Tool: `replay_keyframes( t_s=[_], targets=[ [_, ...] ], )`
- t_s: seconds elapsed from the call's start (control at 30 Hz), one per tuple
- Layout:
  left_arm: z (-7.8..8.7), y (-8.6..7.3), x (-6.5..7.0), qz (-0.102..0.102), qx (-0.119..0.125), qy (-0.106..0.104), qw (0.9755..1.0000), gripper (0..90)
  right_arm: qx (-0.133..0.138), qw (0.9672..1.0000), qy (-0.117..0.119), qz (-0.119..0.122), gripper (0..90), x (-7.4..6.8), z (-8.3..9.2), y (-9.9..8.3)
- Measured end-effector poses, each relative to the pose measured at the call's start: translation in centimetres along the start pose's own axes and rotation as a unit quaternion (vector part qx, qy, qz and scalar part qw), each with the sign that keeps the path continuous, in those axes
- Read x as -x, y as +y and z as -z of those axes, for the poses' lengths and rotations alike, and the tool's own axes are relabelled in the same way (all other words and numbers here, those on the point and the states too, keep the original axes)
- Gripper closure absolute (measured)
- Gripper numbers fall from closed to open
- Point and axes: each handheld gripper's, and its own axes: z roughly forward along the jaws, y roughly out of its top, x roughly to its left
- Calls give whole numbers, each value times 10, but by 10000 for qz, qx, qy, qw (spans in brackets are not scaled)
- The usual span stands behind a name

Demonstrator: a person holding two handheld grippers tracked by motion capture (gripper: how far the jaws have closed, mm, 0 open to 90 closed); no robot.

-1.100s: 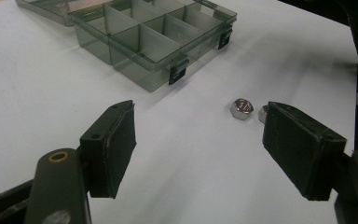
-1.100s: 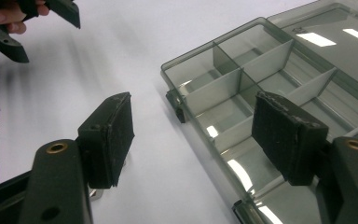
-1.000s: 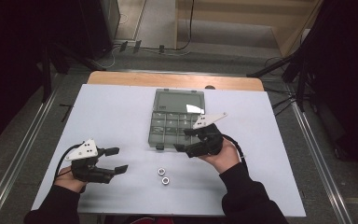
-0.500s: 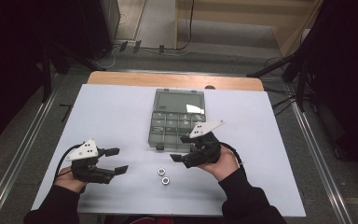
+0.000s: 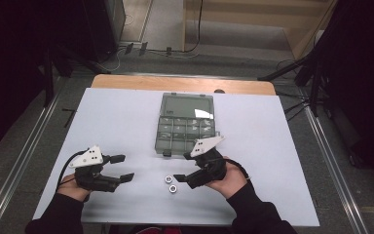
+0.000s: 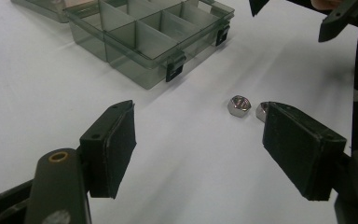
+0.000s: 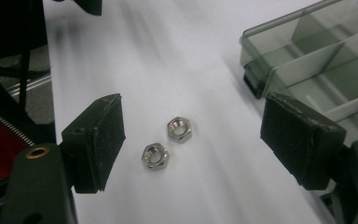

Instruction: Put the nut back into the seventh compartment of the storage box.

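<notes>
We see two nuts [image 5: 171,184] lying just beside each other on the white worktop [image 5: 282,146], a little in front of the box [image 5: 185,124] and apart from it. The right claw [image 5: 184,166] hangs near them, pointing at them from the right in the high view; its jaws have just been opening and stand wide, with nothing between the pads. In the right claw's view both nuts [image 7: 168,142] lie flat on the sheet in the gap ahead of the jaws, untouched, and a corner of the box [image 7: 279,56] is cut off at the top right edge.

The left claw [image 5: 121,168] sits well apart at the left, jaws also wide and empty. In its view one nut [image 6: 239,105] shows whole, while the second [image 6: 261,111] is half hidden behind the right-hand jaw. The other claw's jaw tips [image 6: 298,16] are cropped at the top edge there.

The box [image 6: 144,42] is open, its lid lying flat beyond it. Its compartments look empty, though the smoky walls and glare make that hard for us to be sure of.
</notes>
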Motion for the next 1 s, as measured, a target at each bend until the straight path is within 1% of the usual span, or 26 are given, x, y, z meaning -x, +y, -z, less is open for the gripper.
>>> replay_keyframes(
  t_s=[0.03,0.33,0.4,0.43,0.53,0.6,0.73,0.83,0.9,1.0],
  targets=[
    [0,0,0,0,-7,0,10000,259,-39,10000,41,-34,230,-1,-2,-1],
    [0,0,0,11,-23,-2,10000,259,-174,9997,172,30,220,-4,-7,-3],
    [0,0,0,6,-30,7,10000,259,-205,9996,174,-6,220,-4,-8,-3],
    [0,0,0,7,-21,1,10000,259,-298,9993,217,-33,219,-5,-10,-4],
    [0,0,0,7,-20,2,10000,259,-454,9986,286,27,219,-7,-14,-5],
    [0,0,0,6,-27,5,10000,259,-533,9981,293,99,219,-8,-17,-6],
    [0,0,0,7,-19,2,10000,259,-665,9972,323,104,227,-10,-20,-6],
    [0,0,0,3,-38,1,10000,259,-791,9961,339,192,242,-12,-22,-7],
    [-1,0,0,4,-43,-2,10000,259,-867,9952,332,310,242,-12,-25,-8],
    [-1,0,0,9,-32,-4,10000,259,-1010,9939,345,268,250,-15,-29,-9]
  ],
)
